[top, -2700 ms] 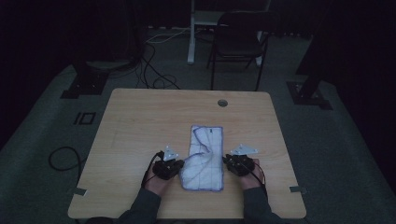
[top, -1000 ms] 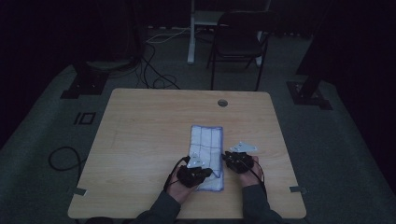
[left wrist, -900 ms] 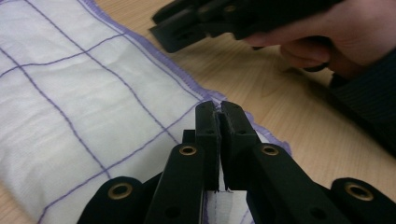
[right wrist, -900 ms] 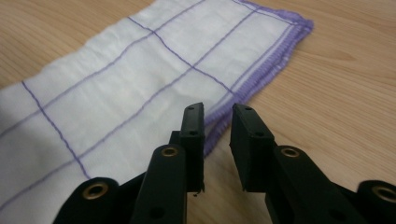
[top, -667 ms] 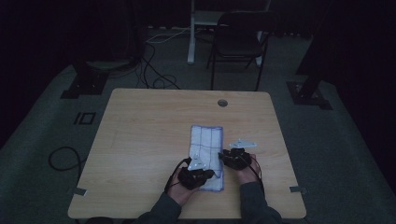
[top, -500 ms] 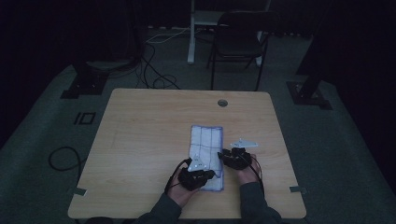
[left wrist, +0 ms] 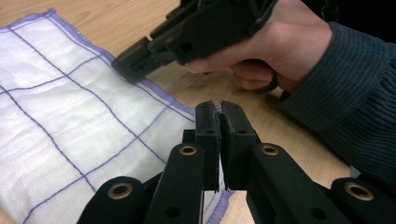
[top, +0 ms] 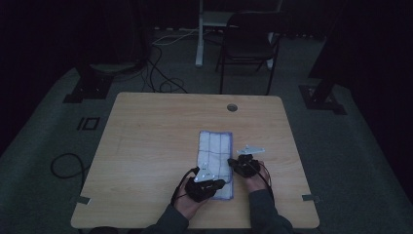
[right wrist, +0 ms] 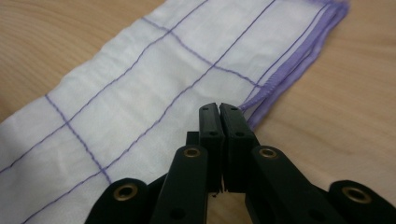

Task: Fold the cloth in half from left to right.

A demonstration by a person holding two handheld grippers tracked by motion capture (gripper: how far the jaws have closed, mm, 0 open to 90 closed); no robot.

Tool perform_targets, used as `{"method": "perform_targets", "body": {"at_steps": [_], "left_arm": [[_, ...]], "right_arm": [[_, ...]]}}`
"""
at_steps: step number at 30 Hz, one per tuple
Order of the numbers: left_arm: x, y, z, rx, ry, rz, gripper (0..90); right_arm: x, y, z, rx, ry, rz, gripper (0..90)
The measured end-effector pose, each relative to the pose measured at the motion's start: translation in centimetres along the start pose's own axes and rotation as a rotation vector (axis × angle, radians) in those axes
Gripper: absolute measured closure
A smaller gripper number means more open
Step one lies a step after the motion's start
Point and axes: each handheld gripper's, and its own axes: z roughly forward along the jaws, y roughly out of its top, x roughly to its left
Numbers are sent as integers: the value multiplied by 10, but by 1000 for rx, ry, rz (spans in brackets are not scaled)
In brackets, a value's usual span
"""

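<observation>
A white cloth (top: 215, 151) with a thin purple grid and a purple hem lies folded into a narrow strip on the wooden table (top: 146, 136). My left gripper (top: 221, 183) lies over the cloth's near end, pointing right. In the left gripper view its jaws (left wrist: 218, 109) stand shut above the cloth (left wrist: 70, 116) near the hem, and I cannot make out fabric between them. My right gripper (top: 233, 163) is at the cloth's right edge. Its jaws have just been closing and now stand shut (right wrist: 218, 108) on the hem of the cloth (right wrist: 140, 93). The left gripper view shows the right gripper (left wrist: 127, 70) tip-down on that hem.
A round cable hole (top: 232, 107) sits near the table's far edge. A dark chair (top: 248, 44) stands behind the table. Cables (top: 160, 83) trail on the floor at the back left. Bare wood lies left of the cloth.
The cloth, wider and wrinkled at first, now lies as a narrower folded strip. My left gripper moved from the cloth's left side onto its near end. The right gripper edged in to the right hem.
</observation>
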Motion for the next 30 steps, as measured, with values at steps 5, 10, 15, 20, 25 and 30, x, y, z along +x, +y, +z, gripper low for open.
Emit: {"method": "perform_targets", "body": {"at_steps": [5,10,15,20,25,30], "left_arm": [[-11,0,4,11,-26,22,871],[-17,-7,17,58,-63,27,849],[-20,-6,15,38,-108,42,735],[-11,-3,10,27,-69,24,730],[0,-3,7,17,-30,10,724],[13,-1,2,6,11,-5,716]], "right_arm": [[-3,10,-7,-63,-37,-1,892],[-6,11,-8,-56,-42,0,891],[-11,8,-7,-44,-73,8,847],[-14,9,-11,-59,-91,15,804],[-18,11,-15,-73,-102,25,778],[-21,11,-15,-78,-102,30,753]]}}
